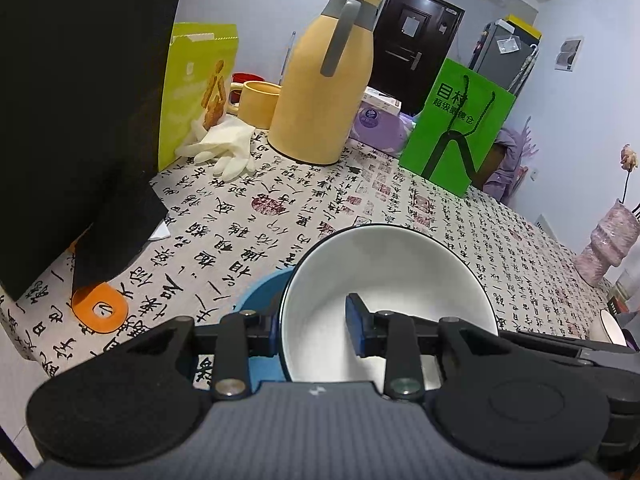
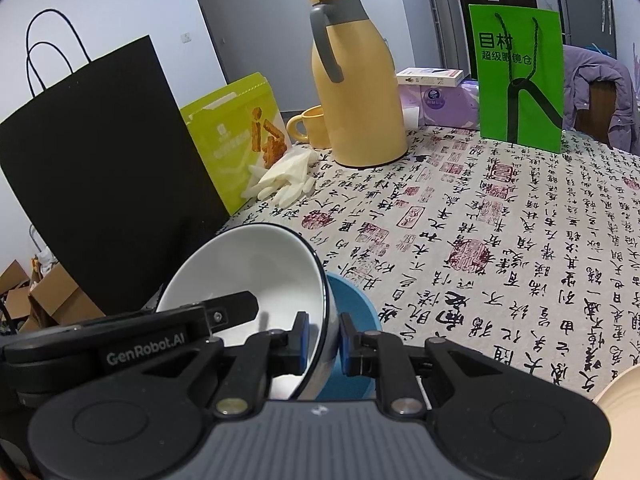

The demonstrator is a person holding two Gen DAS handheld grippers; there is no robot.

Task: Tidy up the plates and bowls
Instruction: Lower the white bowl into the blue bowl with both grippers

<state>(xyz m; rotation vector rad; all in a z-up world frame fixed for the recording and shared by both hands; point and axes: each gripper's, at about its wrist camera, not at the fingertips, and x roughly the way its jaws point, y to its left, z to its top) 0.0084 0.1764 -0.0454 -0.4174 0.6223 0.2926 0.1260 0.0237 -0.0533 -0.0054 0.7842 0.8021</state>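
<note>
Both claws clamp one white bowl point(image 1: 390, 280) by opposite sides of its rim. Left gripper point(image 1: 314, 330): jaws closed on the rim, one blue pad inside the bowl, the other outside against the wall. Right gripper point(image 2: 323, 338): jaws nearly together, pinching the thin rim between blue pads, one inside, one outside.

Bowl is round with no long axis. It is tilted, and its mouth opens up and back toward the cameras in both views. White inside, dark line along the rim.

Blue bowl point(image 2: 352, 308) sits just beyond and under the white one, partly covered by it; whether they touch I cannot tell. In the left wrist view only a blue sliver shows left of the left claw.

Ahead of the claws on the calligraphy tablecloth point(image 2: 500, 240): yellow thermos jug point(image 2: 358, 92), yellow mug point(image 2: 310, 126), white gloves point(image 1: 224, 146), green snack bag point(image 2: 240, 136), green paper bag point(image 2: 518, 76). Black paper bag point(image 2: 100, 176) stands well left of the claws.

Cut off: near part of the white bowl behind the gripper bodies; a cream dish point(image 2: 622, 420) at the lower right edge of the right view, only a corner visible. Orange ring-shaped object point(image 1: 100, 308) left of the left claw, half under the black bag, unclear what it is.
</note>
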